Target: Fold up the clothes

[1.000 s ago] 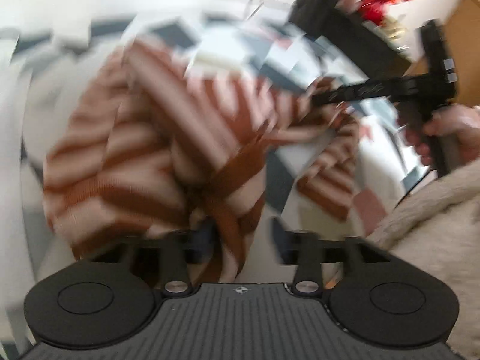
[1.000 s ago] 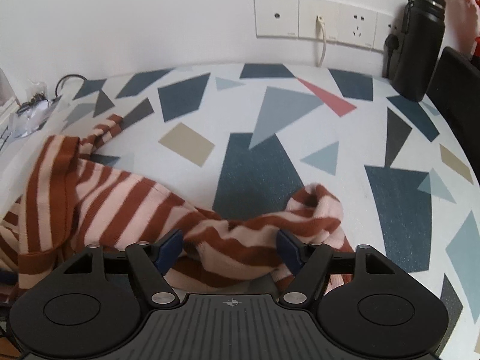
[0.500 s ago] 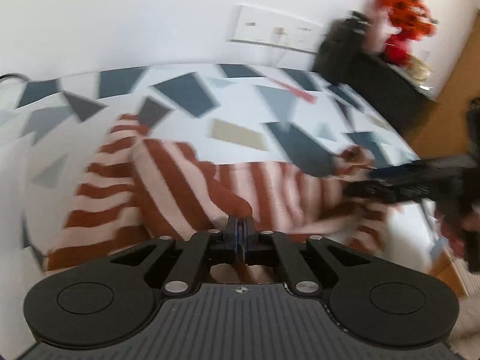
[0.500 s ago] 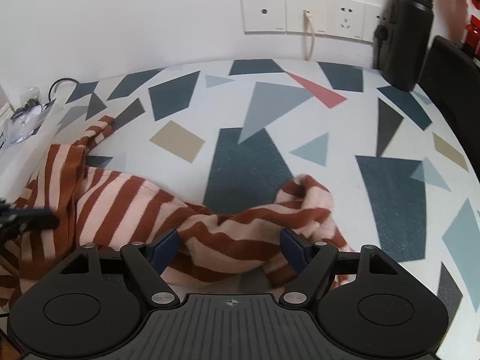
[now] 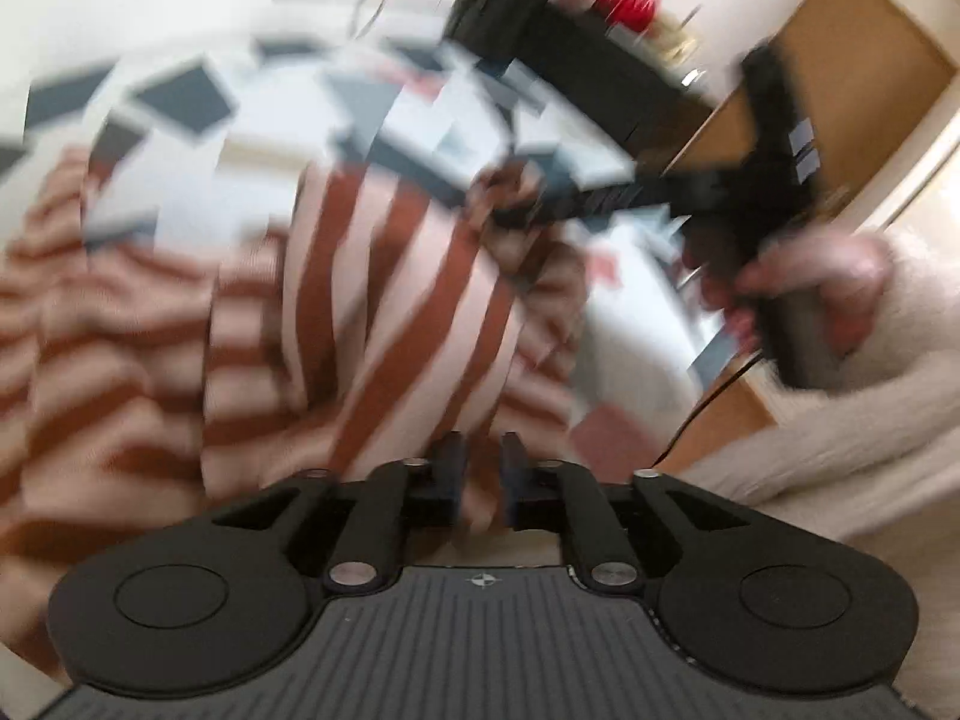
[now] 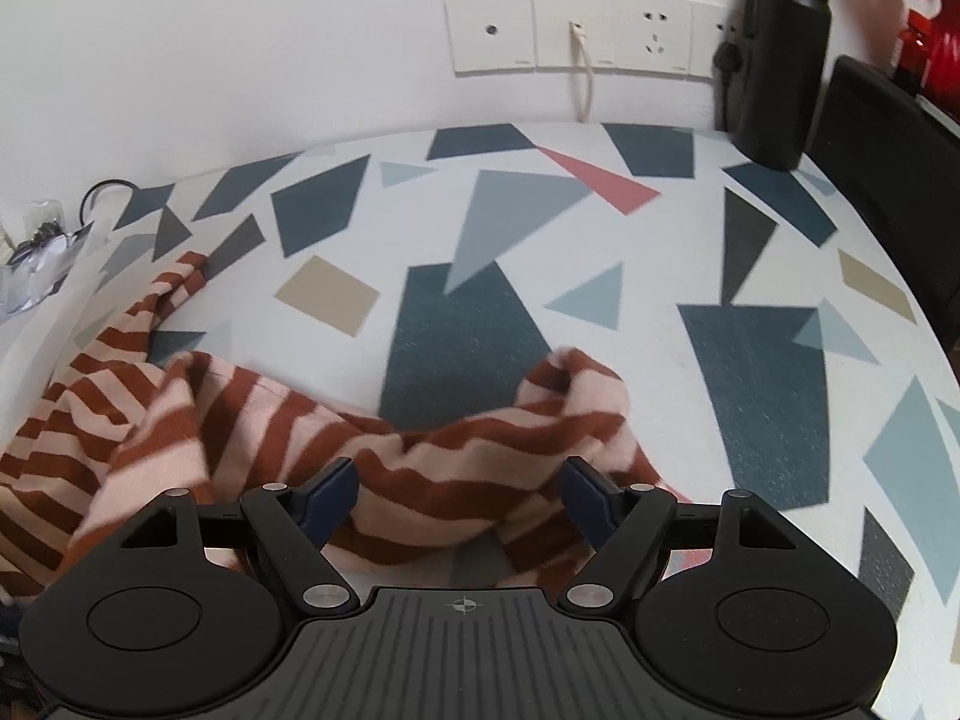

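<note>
Left tool (image 5: 480, 474): jaws opening, narrow gap, striped fabric of the rust-and-pink striped garment (image 5: 384, 312) showing in the gap, pads apparently not pressing on it; view heavily blurred, so contact uncertain. Ahead of and to the left of this tool, the garment bunched and draped over the table (image 5: 198, 114) with its geometric-patterned cover. Ahead and to the right, the right tool (image 5: 522, 213) reaching in sideways, tips at a fold of the same garment, carried by a hand (image 5: 810, 294) in a fluffy pale sleeve (image 5: 870, 438). Right tool (image 6: 459, 489) from its own camera: jaws standing wide, blue pads well apart, a band of striped cloth lying between and just ahead of them, neither pad visibly clamped on it. Garment (image 6: 420, 456) trailing from there off to the tool's left in a crumpled heap, one raised fold just ahead and slightly right. Beyond, bare patterned table (image 6: 750, 360), then a white wall with a socket strip (image 6: 576, 30) and a plugged cord. Far ahead to the right, a black bottle (image 6: 780, 54) upright at the table's back edge.
</note>
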Available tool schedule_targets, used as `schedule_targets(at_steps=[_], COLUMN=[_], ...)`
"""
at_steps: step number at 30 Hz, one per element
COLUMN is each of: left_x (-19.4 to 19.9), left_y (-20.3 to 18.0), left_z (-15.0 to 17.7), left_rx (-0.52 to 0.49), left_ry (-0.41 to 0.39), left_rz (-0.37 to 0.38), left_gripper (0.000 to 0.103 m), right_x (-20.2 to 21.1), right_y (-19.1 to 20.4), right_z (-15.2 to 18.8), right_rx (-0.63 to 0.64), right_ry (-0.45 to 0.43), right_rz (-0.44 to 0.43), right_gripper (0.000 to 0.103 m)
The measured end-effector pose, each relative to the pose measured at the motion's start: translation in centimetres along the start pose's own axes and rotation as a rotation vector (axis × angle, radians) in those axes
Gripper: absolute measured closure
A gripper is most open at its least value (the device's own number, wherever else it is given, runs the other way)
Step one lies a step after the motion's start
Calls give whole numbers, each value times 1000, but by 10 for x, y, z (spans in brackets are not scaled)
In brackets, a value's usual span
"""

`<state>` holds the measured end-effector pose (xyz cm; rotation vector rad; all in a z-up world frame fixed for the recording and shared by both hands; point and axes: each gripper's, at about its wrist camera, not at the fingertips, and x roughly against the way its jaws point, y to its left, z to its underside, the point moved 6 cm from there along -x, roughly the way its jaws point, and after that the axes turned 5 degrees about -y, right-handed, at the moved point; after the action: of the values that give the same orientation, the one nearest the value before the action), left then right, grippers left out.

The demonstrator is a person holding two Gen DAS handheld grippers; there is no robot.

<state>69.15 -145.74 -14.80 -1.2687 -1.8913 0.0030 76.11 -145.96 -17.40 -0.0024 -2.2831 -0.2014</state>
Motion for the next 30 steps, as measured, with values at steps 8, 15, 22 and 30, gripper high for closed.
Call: schedule_targets(at_steps=[8, 15, 22, 30], left_x=[2, -65, -91, -58], left_y=[38, 27, -3, 3], left_z=[-36, -6, 19, 6], left_rx=[36, -22, -3, 12], left_ry=[-119, 21, 111, 51], left_rz=[-211, -141, -9, -16], left_gripper=[52, 91, 92, 82], right_x=[-9, -4, -5, -14], right_y=[18, 9, -8, 17], right_z=[-7, -9, -7, -6], right_rx=[42, 73, -30, 2], right_ry=[-6, 5, 37, 42], right_rz=[-19, 23, 6, -44], right_gripper=[32, 32, 32, 31])
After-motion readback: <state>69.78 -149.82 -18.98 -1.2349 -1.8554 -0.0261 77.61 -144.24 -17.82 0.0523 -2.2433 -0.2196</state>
